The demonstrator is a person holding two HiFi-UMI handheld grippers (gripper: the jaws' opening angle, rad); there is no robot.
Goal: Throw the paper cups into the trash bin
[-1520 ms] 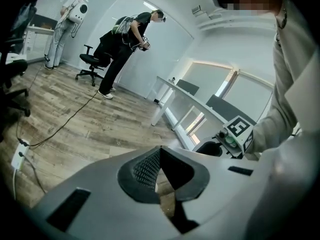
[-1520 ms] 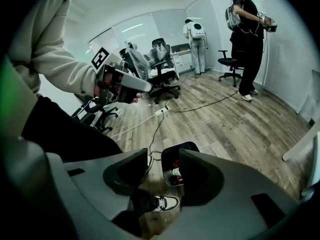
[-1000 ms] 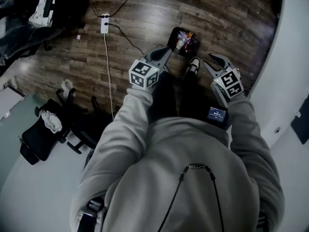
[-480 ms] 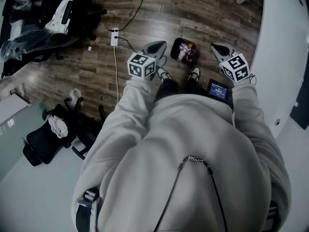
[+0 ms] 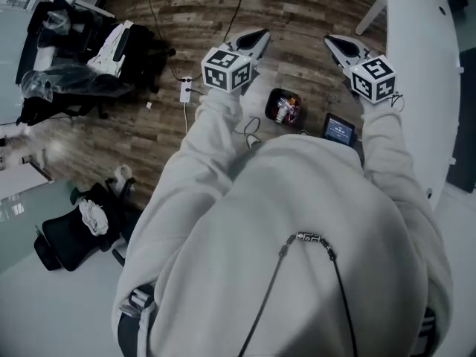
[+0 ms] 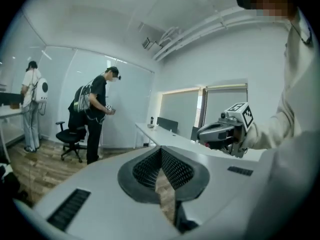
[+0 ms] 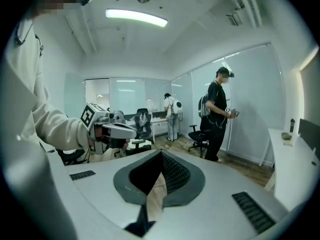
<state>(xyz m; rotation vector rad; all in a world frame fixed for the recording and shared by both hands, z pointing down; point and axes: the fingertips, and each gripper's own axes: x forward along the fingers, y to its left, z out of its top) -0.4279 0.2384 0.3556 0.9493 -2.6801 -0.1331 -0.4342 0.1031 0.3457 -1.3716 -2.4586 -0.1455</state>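
Both my tools were clenched on nothing: my left gripper (image 6: 161,152) had its ribbed pads tip to tip with only floor showing behind them, and my right gripper (image 7: 160,155) was the same. I held them up in front of my chest, side by side and well apart, above the dark trash bin (image 5: 269,111) standing on the floor just ahead of me. Some light things lay inside it, too small for me to call paper cups; I saw no cup anywhere else. I judged that I was between cups or finished, with no drop in hand. The next move would call for finding another cup, probably on the white table (image 5: 425,88) to my right, and parting the jaws before reaching. The floor (image 5: 160,125) was dark wood planks with a power strip (image 5: 186,90), black office chairs (image 5: 67,225) stood to my left, and another person (image 6: 97,115) stood by a glass wall.
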